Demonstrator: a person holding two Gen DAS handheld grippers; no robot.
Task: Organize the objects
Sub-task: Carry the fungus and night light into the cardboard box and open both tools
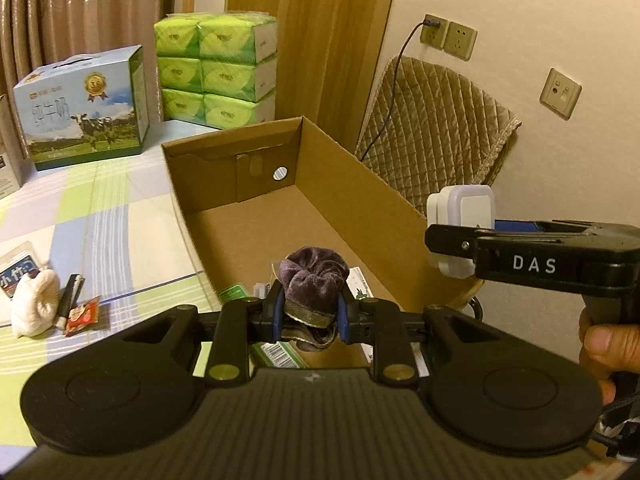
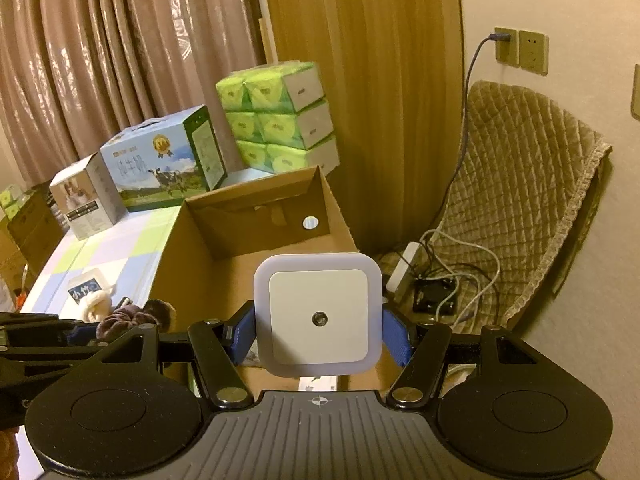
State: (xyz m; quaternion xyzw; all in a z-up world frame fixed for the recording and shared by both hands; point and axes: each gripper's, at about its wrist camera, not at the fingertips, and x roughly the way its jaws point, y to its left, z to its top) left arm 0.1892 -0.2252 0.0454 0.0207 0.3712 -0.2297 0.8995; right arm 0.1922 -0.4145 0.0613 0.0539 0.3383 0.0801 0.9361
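Note:
My left gripper [image 1: 308,314] is shut on a purple velvet pouch [image 1: 312,280], held over the near end of an open cardboard box [image 1: 320,216]. Under the pouch, green-and-white packets [image 1: 276,354] lie on the box floor. My right gripper [image 2: 320,334] is shut on a white square night light [image 2: 319,312], above the same box [image 2: 256,256]. In the left wrist view the night light [image 1: 460,208] and the right gripper [image 1: 452,236] hang over the box's right wall. The left gripper and pouch [image 2: 132,320] show at the left of the right wrist view.
On the checked bedsheet [image 1: 100,208] left of the box lie a white sock [image 1: 34,304], a black lighter [image 1: 70,300], a red sachet [image 1: 82,314] and a blue packet [image 1: 18,276]. A milk carton [image 1: 86,108] and stacked tissue packs [image 1: 218,68] stand behind. A padded chair [image 2: 520,184] and power strip [image 2: 404,272] are right.

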